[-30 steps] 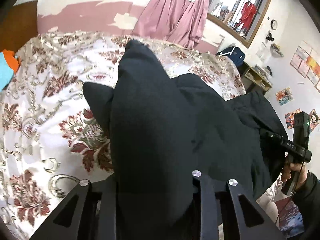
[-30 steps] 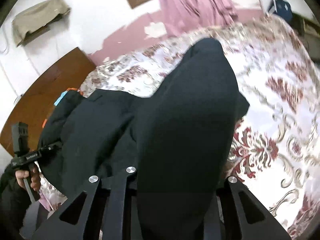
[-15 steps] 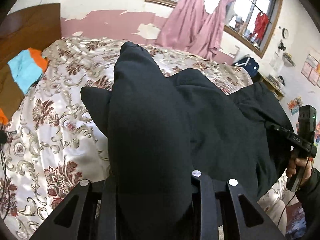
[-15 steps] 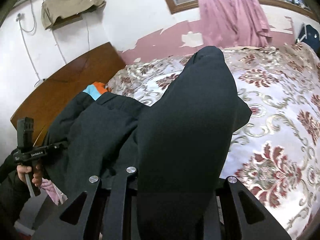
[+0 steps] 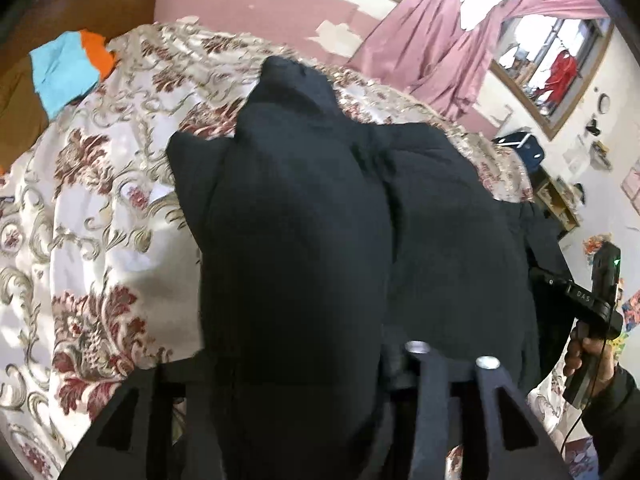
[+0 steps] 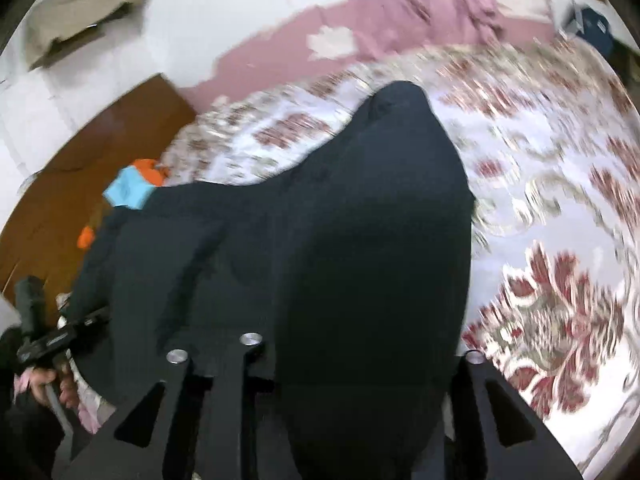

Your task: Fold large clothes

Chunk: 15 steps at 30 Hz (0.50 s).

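Observation:
A large black padded garment (image 5: 296, 200) lies across the flowered bedspread (image 5: 100, 220). One thick fold runs from my left gripper (image 5: 296, 380) out over the bed. Its jaws are opening: the fold sits between them, with a dark gap beside the right finger (image 5: 428, 392). In the right wrist view another fold of the garment (image 6: 380, 200) fills my right gripper (image 6: 356, 360), touching both fingers while its jaws open. Both sets of fingertips are hidden under cloth. A hand holds the right gripper's handle (image 5: 592, 308) at the bed's edge. The left gripper's handle (image 6: 44, 340) shows likewise.
A blue and orange cloth (image 5: 68, 68) lies by the brown wooden headboard (image 6: 100, 152). Pink curtains (image 5: 440, 40) hang at a window beyond the bed. A dark bag (image 5: 520, 152) and a shelf stand at the far right. The bedspread (image 6: 540, 160) is bare right of the garment.
Both cameras have sunk toward the bed and moved across it, and the left view has rolled. The left gripper's fingers stand wider apart around the fold than before.

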Available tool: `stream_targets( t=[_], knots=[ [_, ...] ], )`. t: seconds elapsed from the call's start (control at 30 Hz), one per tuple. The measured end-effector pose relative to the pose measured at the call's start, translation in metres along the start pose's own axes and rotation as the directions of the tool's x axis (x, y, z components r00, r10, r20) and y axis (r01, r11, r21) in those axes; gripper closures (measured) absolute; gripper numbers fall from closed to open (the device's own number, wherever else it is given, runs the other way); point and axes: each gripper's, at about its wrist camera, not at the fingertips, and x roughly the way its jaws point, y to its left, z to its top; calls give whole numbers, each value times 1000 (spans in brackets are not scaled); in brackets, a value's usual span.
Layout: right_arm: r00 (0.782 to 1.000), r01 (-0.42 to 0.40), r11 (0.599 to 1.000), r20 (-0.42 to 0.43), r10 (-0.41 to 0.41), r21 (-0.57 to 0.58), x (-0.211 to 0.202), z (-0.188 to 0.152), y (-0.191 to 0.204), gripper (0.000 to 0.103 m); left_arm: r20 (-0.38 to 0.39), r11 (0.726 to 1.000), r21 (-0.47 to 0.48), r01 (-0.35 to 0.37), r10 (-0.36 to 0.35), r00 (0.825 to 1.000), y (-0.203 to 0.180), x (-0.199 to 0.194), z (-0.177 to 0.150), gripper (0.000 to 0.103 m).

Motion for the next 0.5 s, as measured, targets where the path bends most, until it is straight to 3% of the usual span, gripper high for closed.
stream_targets(
  t=[0.07,0.13,0.23,0.37,0.4,0.5],
  knots=[
    [1000,-12,997,-22,13,76,8,-6,-14,66,-13,1000,-22,-17,16,1000,2,-1,-1,38],
    [1000,13,993,-18,-11,121,7,-9,-24,48,-17,997,-54,-55,54,998,4,-4,-2,28],
    [997,76,989,4,-77,124,0,-13,-27,30,-2,987,-83,-140,141,990,4,-13,-2,21],
    [982,157,984,89,-164,80,-20,-11,-21,16,55,961,-70,-267,271,961,-8,-32,-5,18],
    [978,169,983,110,-176,66,-24,-9,-21,10,73,959,-69,-276,280,957,-11,-38,-6,17],
    [975,165,986,149,-165,17,-42,-6,-16,8,106,960,-58,-275,279,954,-21,-51,-9,11]
  ],
)
